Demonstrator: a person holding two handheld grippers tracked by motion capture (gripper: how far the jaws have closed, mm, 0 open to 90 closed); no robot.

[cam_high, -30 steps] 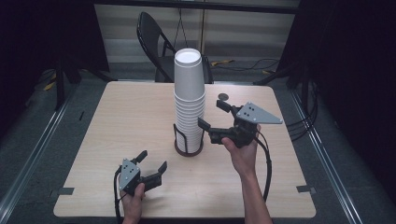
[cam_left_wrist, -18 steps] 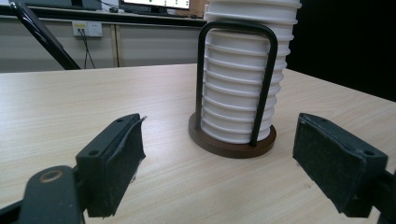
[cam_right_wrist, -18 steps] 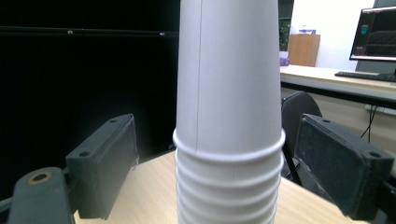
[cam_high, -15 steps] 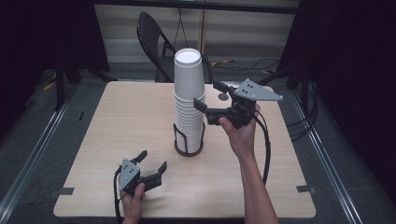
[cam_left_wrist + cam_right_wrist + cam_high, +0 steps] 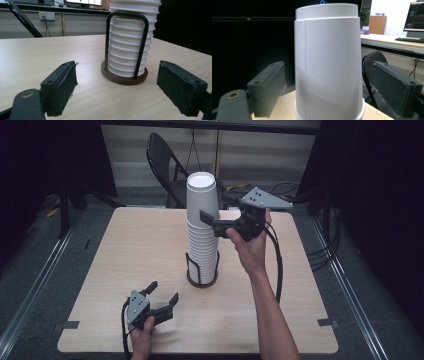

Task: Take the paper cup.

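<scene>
at the middle of the table (image 5: 125, 245) stands a tall stack of white paper cups (image 5: 202, 227) in a black wire holder (image 5: 202, 272) with a round brown base. the right gripper (image 5: 212, 211) is raised beside the top cup, its fingers open on either side of it, not touching. near the front edge, the left gripper (image 5: 161, 294) rests low with fingers open, pointing at the holder.

A light wooden table (image 5: 125, 250) with rounded corners stands on a grey floor (image 5: 45, 250). Behind its far edge sits a black folding chair (image 5: 162, 157), with cables (image 5: 280, 187) trailing on the floor beyond. Bits of tape (image 5: 326, 322) mark the table's near corners. A monitor (image 5: 416, 16) glows on a desk at the back
</scene>
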